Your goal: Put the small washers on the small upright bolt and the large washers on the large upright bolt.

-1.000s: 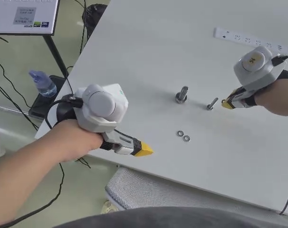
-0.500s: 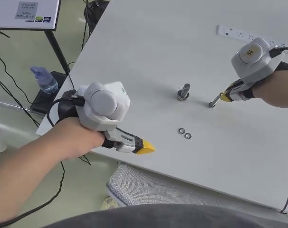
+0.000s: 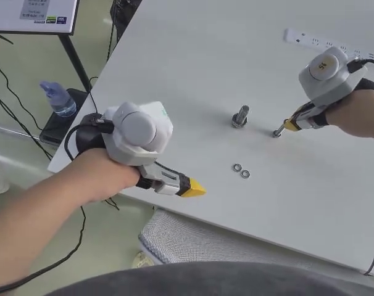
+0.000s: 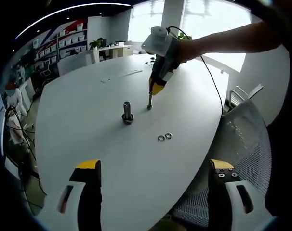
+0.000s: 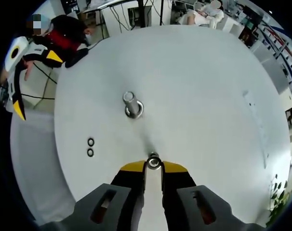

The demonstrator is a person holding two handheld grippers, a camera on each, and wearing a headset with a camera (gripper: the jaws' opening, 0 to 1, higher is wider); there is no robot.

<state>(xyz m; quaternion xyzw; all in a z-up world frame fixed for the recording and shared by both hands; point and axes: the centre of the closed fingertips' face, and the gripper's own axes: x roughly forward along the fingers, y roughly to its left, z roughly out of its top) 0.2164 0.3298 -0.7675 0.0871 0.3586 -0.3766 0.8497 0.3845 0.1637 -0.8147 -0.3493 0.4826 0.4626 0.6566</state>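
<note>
Near the middle of the white table (image 3: 174, 74) the large bolt (image 3: 240, 116) stands upright. It has a ring at its base (image 5: 133, 107). To its right is the small bolt (image 3: 278, 131), and my right gripper (image 3: 290, 125) is shut on its top (image 5: 154, 162). Two small washers (image 3: 241, 171) lie side by side in front of the bolts, also seen as washers (image 5: 90, 147) and washers (image 4: 164, 137). My left gripper (image 3: 193, 187) hovers at the table's near edge, open and holding nothing, with its jaws wide apart (image 4: 154, 166).
A white power strip (image 3: 326, 44) lies at the table's far right. A mesh chair seat (image 3: 193, 240) sits below the near edge. A spray bottle (image 3: 57, 98) and cables are on the floor to the left.
My right gripper moved left onto the small bolt and now grips its top. The left gripper has hardly moved.
</note>
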